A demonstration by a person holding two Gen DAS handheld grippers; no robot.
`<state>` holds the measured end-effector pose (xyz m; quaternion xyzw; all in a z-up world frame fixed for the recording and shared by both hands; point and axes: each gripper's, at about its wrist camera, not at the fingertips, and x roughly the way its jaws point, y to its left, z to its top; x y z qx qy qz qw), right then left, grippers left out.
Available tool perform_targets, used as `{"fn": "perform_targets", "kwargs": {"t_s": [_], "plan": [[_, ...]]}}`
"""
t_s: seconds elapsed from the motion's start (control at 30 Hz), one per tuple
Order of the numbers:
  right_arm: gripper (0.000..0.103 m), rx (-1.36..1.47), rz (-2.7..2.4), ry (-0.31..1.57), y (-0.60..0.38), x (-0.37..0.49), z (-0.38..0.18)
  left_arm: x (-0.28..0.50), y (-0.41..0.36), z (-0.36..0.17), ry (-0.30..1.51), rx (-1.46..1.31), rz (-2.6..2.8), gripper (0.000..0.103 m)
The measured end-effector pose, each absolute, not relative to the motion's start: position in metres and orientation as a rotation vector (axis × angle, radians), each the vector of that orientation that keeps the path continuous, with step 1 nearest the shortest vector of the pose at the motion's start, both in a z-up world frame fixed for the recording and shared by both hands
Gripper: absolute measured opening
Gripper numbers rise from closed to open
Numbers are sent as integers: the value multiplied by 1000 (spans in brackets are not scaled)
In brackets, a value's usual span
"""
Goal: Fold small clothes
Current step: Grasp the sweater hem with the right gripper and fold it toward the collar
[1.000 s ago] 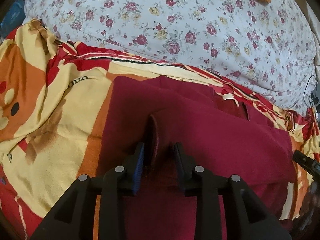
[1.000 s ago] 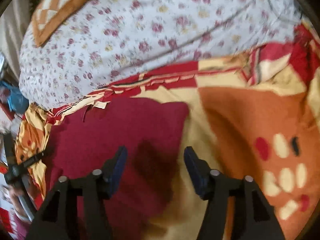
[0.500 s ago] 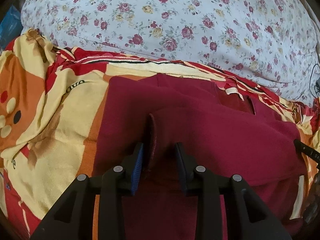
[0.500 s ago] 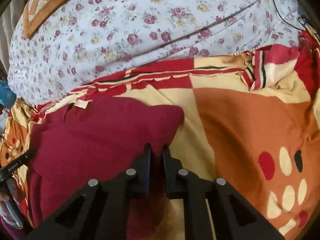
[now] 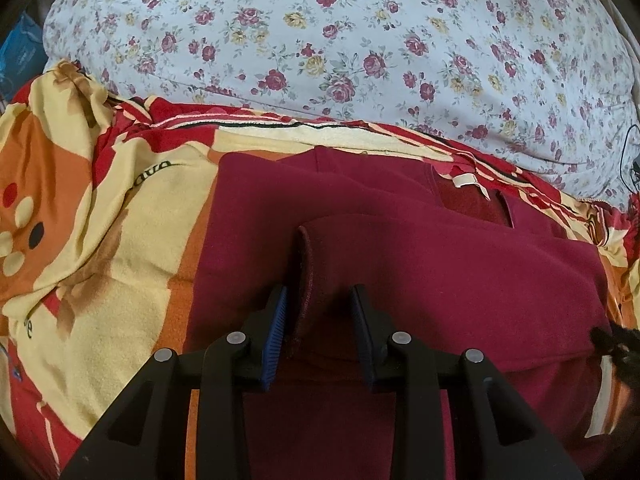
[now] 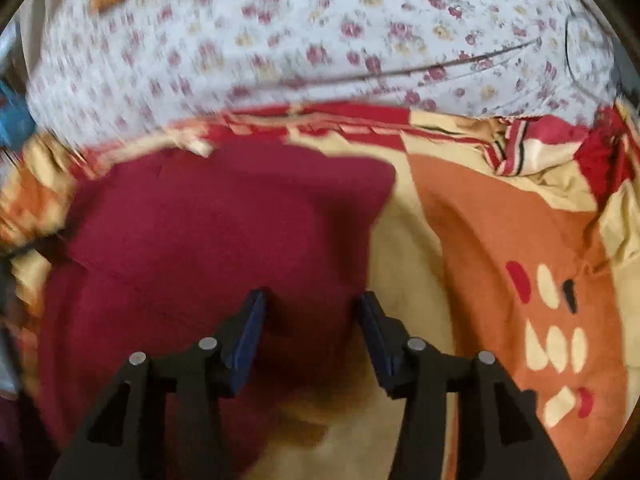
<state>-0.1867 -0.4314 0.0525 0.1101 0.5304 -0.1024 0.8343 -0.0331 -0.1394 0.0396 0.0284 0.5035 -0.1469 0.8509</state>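
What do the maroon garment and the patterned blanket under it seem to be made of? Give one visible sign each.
Maroon garment: likely soft fleece or brushed knit, matte, with a thick rolled edge. Patterned blanket: probably plush fleece, fuzzy nap and soft creases.
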Motion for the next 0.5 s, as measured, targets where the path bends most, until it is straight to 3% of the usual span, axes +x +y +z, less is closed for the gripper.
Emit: {"fn": "perform_targets", "kwargs": {"t_s": [0.5], "plan": [[51,472,-186,1040,-452,-226,74,-41,-137,43,1052,42,-300,22]]}}
